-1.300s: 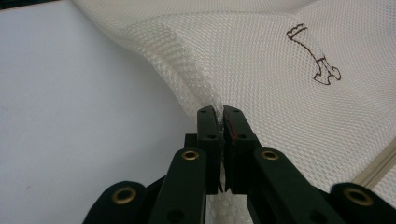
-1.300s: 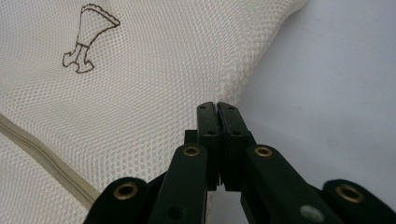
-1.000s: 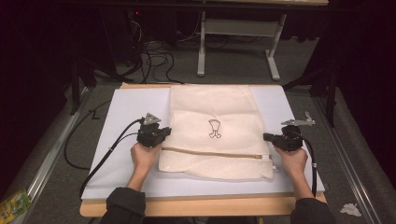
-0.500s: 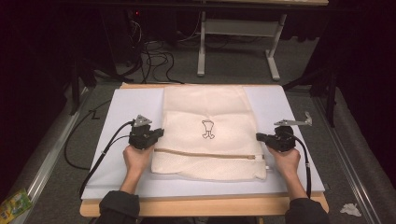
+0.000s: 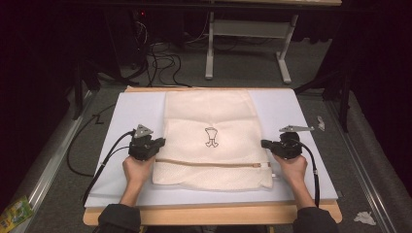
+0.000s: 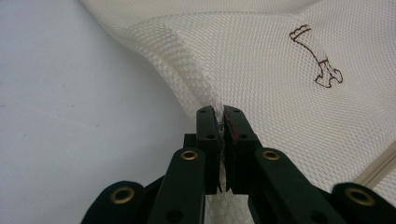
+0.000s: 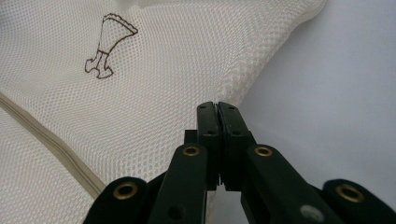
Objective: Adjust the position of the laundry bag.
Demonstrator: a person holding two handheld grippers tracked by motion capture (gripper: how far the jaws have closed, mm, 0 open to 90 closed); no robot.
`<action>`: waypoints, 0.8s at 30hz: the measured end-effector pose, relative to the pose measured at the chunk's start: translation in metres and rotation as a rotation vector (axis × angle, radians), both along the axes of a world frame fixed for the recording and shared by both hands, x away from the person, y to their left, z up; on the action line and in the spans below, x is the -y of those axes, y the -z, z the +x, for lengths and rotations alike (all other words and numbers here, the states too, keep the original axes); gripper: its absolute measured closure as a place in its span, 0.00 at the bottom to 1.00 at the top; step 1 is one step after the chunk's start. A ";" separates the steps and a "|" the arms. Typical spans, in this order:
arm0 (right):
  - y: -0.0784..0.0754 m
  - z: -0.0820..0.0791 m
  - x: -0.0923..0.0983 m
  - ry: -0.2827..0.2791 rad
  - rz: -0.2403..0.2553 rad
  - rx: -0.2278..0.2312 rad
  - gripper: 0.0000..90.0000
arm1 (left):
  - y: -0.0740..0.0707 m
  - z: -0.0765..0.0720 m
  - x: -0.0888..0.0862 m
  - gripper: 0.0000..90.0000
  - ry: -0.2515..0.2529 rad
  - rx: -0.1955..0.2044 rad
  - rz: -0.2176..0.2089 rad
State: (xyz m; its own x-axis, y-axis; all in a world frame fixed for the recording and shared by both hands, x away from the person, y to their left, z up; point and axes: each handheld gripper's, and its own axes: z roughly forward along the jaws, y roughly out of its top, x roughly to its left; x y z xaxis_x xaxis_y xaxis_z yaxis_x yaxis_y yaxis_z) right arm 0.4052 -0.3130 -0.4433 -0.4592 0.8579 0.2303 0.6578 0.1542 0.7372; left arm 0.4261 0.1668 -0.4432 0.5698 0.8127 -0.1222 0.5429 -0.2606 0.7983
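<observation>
A cream mesh bag (image 5: 211, 141) lay flat in the middle of the frame on a white board (image 5: 301, 111), its zipper (image 5: 209, 163) running across the lower part. The left gripper (image 5: 158, 143) pinched the bag's left edge, mesh caught between closed jaws. The right gripper (image 5: 265, 143) was clamped on the right edge, at centre right.

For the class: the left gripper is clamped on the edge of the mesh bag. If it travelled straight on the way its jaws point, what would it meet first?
The left gripper would first meet the mesh bag itself: a raised fold of the netting runs directly ahead of the jaws, which are shut on its edge. Beyond that lies more bag, probably near the brown printed emblem, though depth is hard to judge.
</observation>
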 end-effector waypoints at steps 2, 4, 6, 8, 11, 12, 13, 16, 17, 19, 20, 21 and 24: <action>0.001 -0.001 -0.002 0.001 -0.004 -0.001 1.00 | 0.001 0.000 -0.001 0.96 -0.005 -0.002 -0.002; 0.002 -0.001 -0.003 0.000 -0.007 -0.003 1.00 | 0.002 -0.001 -0.002 0.96 -0.003 -0.002 0.002; 0.004 -0.002 -0.003 0.002 -0.005 -0.006 1.00 | 0.003 -0.002 -0.002 0.95 -0.006 -0.002 0.009; 0.005 -0.003 -0.003 0.004 -0.003 -0.007 1.00 | 0.005 -0.002 -0.002 0.95 -0.007 -0.004 0.011; 0.007 -0.003 -0.003 0.008 0.003 -0.008 1.00 | 0.007 -0.002 -0.002 0.95 -0.010 -0.006 0.019; 0.008 -0.003 -0.003 0.009 0.005 -0.007 1.00 | 0.007 -0.002 -0.002 0.95 -0.010 -0.008 0.021; 0.008 -0.003 -0.003 0.009 0.003 -0.006 1.00 | 0.007 -0.002 -0.002 0.95 -0.012 -0.006 0.023; 0.009 -0.004 -0.003 0.010 -0.009 -0.004 0.99 | 0.008 -0.002 -0.002 0.94 -0.013 -0.005 0.031; 0.010 -0.003 -0.003 0.012 -0.013 -0.002 0.98 | 0.008 -0.002 -0.001 0.94 -0.011 -0.007 0.033; 0.011 -0.003 -0.003 0.012 -0.013 -0.003 0.97 | 0.010 -0.002 -0.001 0.93 -0.016 -0.006 0.038; 0.012 -0.003 -0.002 0.014 -0.011 -0.001 0.97 | 0.011 -0.002 -0.001 0.93 -0.017 -0.007 0.040; 0.012 -0.003 -0.002 0.015 -0.011 -0.001 0.97 | 0.012 -0.002 -0.001 0.93 -0.018 -0.007 0.042; 0.013 -0.003 -0.003 0.019 -0.017 -0.002 0.96 | 0.014 -0.002 -0.001 0.93 -0.020 -0.015 0.041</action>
State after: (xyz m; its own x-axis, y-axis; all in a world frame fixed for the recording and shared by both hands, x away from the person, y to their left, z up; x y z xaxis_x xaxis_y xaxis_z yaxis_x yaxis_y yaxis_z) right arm 0.4022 -0.3099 -0.4563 -0.4426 0.8702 0.2163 0.6623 0.1546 0.7331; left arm 0.4246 0.1677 -0.4569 0.5518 0.8284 -0.0965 0.5599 -0.2823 0.7790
